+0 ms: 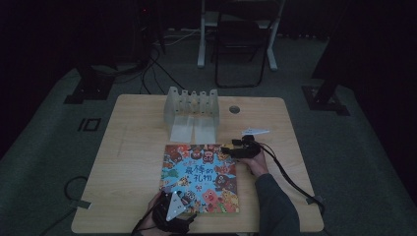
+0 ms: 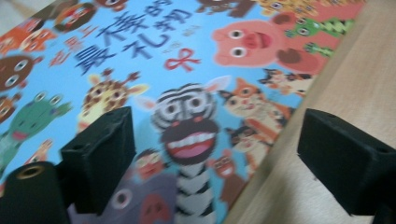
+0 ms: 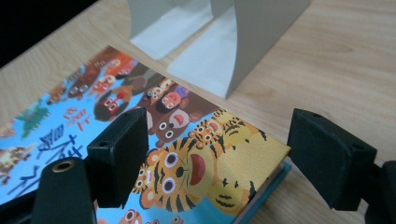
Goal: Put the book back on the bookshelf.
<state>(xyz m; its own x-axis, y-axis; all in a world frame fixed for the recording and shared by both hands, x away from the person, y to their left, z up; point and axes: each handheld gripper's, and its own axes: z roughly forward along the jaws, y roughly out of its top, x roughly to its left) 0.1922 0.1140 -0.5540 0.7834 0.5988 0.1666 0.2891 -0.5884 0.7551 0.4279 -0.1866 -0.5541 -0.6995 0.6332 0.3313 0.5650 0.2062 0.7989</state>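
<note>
Black blocky jaws of the left gripper (image 1: 183, 200) stand wide apart over the near left corner of a glossy, flat picture book with cartoon animals on its blue cover (image 1: 200, 178), which lies on the pale wooden table (image 1: 133, 162). At the book's far right corner the right gripper (image 1: 229, 148) also gapes wide, gripping nothing. Just beyond stands a ribbed, translucent white plastic rack (image 1: 192, 112).

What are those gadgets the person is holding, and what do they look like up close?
Each hand holds a black gripper. The left gripper carries a pale grey three-cornered plate on top; the right gripper has one too, and a black cable trailing off behind. Each has two blocky black fingers with small screw holes. The person wears a dark sleeve.
</note>
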